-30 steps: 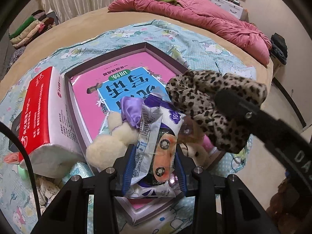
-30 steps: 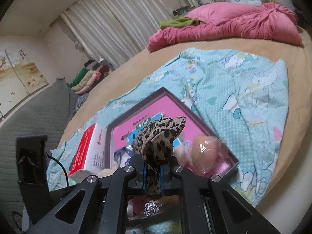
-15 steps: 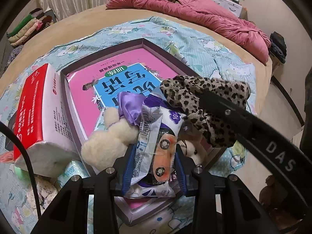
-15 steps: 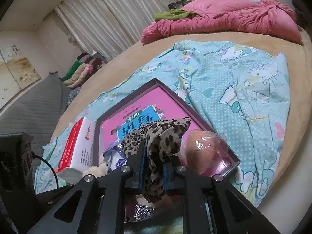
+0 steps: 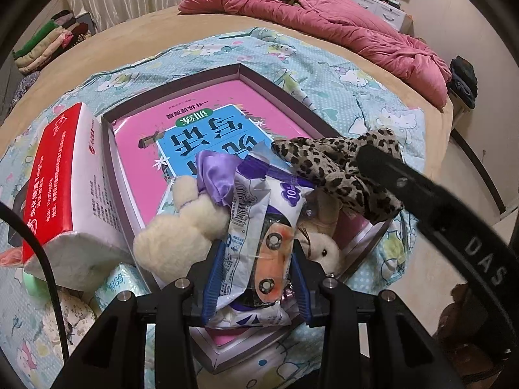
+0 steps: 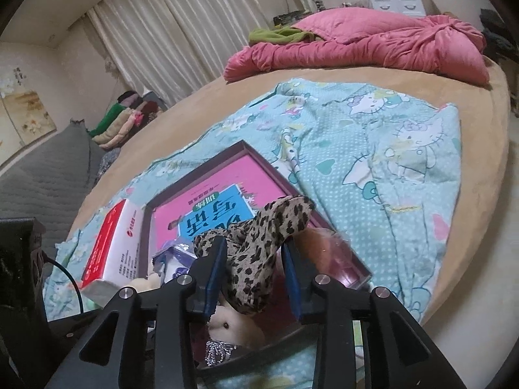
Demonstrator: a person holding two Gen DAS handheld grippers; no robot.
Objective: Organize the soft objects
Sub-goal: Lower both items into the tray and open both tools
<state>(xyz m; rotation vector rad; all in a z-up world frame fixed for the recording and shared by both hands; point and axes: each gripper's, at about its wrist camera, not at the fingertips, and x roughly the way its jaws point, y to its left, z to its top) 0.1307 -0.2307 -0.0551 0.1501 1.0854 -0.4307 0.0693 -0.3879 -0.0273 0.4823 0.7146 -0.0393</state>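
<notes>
Nearest: left gripper (image 5: 256, 270) clenched on a crinkly plastic packet (image 5: 259, 227), held over the shallow purple-rimmed box (image 5: 181, 81), fleecy cream plush toys (image 5: 175, 230) beneath it. Right gripper (image 6: 253, 270), jaws spread, with the limp leopard-print scrunchie (image 6: 259, 243) draped between its blue pads over the box; whether the pads touch it is unclear. Beyond: teal cartoon-print cotton sheet (image 6: 389, 149) on a round tan bed (image 6: 227, 94), rumpled pink quilt (image 6: 373, 45), pleated cream curtains (image 6: 181, 19).

My right gripper (image 6: 253, 275) stands with its blue-padded jaws spread apart around the leopard-print fabric piece (image 6: 259, 243), which drapes between them over the shallow purple-rimmed box (image 6: 259, 159) holding a pink book (image 6: 227, 188) and a cream plush toy (image 6: 233, 324).
</notes>
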